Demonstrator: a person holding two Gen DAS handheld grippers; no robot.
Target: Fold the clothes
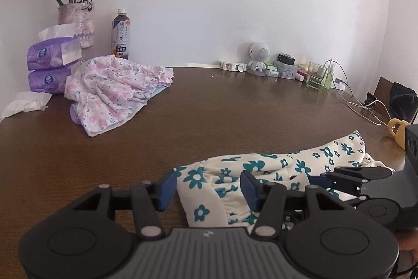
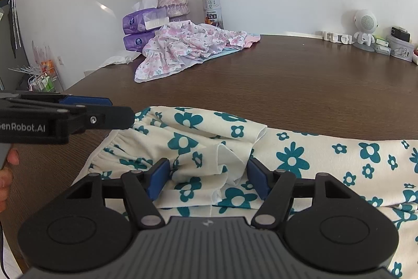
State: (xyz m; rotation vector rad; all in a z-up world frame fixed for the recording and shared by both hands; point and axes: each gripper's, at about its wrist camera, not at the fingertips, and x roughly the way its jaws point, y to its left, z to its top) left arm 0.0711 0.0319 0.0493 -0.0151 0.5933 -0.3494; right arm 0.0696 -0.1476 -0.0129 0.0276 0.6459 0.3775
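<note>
Between the spread blue pads of the right gripper (image 2: 207, 181), whose jaws stand open, a bunched fold of the cream garment with teal flowers (image 2: 300, 158) sits on the brown table (image 2: 300, 85). It looks light, soft and limp, likely to sag and slide, so a hemmed or gathered edge seems the best hold. At its gathered waistband, the left gripper (image 1: 207, 191) also stands open, fabric between its pads. Farther back lies a crumpled pink floral garment (image 2: 188, 46).

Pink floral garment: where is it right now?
The pink garment lies crumpled at the table's far left, beside the tissue packs and in front of the bottle.
</note>
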